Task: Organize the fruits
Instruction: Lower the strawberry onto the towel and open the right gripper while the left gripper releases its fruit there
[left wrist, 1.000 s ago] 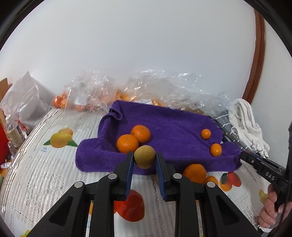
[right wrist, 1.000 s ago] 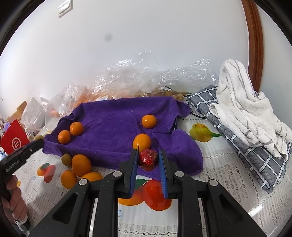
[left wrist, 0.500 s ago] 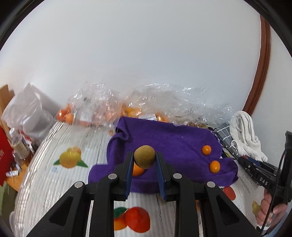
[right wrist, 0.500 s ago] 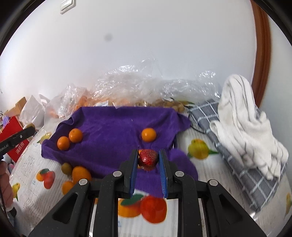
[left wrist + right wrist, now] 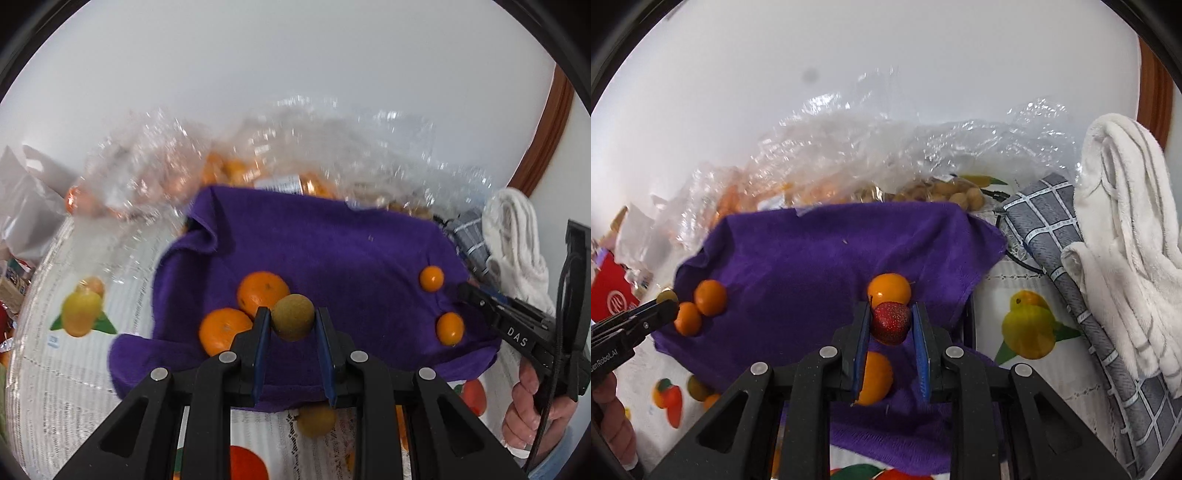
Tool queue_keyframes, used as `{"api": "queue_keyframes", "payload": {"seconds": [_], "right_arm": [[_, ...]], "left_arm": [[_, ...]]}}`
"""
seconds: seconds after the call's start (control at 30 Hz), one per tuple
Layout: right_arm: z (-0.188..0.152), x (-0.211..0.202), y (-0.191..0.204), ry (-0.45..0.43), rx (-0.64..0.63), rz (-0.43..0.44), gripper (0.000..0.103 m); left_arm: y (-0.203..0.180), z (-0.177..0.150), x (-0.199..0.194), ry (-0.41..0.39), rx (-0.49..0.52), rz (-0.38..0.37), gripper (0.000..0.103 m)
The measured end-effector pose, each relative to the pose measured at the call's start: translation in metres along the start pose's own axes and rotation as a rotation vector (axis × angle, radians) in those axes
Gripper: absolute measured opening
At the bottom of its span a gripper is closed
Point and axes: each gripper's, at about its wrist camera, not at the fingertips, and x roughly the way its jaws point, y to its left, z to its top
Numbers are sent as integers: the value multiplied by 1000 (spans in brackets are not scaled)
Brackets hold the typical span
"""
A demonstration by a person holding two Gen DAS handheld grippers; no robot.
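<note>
My left gripper [image 5: 291, 319] is shut on a round brown-green fruit [image 5: 293, 316], held above the purple cloth [image 5: 325, 251]. Two oranges [image 5: 262, 293] [image 5: 223, 329] lie on the cloth just left of it; two small kumquats [image 5: 431, 278] [image 5: 450, 328] lie at the cloth's right. Another brown-green fruit [image 5: 316, 419] sits on the tablecloth below my fingers. My right gripper [image 5: 891, 321] is shut on a red strawberry [image 5: 891, 322] over the cloth [image 5: 798, 266], with kumquats [image 5: 889, 290] [image 5: 875, 376] beyond and beneath it. Two oranges [image 5: 710, 297] [image 5: 687, 324] lie at the cloth's left.
Clear plastic bags of fruit [image 5: 229, 173] [image 5: 886, 162] line the wall behind the cloth. A white towel [image 5: 1126, 229] on a grey checked cloth [image 5: 1071, 280] lies to the right. A red package [image 5: 609, 291] sits far left. The fruit-print tablecloth [image 5: 66, 350] covers the table.
Both grippers have moved forward over the purple cloth, each still holding its fruit. The cloth and its oranges now look closer and lower in both views.
</note>
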Motion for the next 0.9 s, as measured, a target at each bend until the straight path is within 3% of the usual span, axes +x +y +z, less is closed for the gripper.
{"api": "queue_keyframes", "payload": {"seconds": [0.27,0.53,0.63,0.7,0.9], "right_arm": [[-5,15,-7,45,20,24,23],[-10,10,-8,52,19,6,42],[-12,-4,-6,37,11,-19,47],[-14,-16,-3,17,-2,-44,49],[-29,-61,8,-46,9,-100,50]], "left_arm": [[-7,-10,27,73,18,5,23],[-10,-13,29,65,56,15,23],[-12,-12,25,71,67,1,36],[-14,-11,16,44,77,-20,42],[-19,-10,-35,-82,106,-16,42]]}}
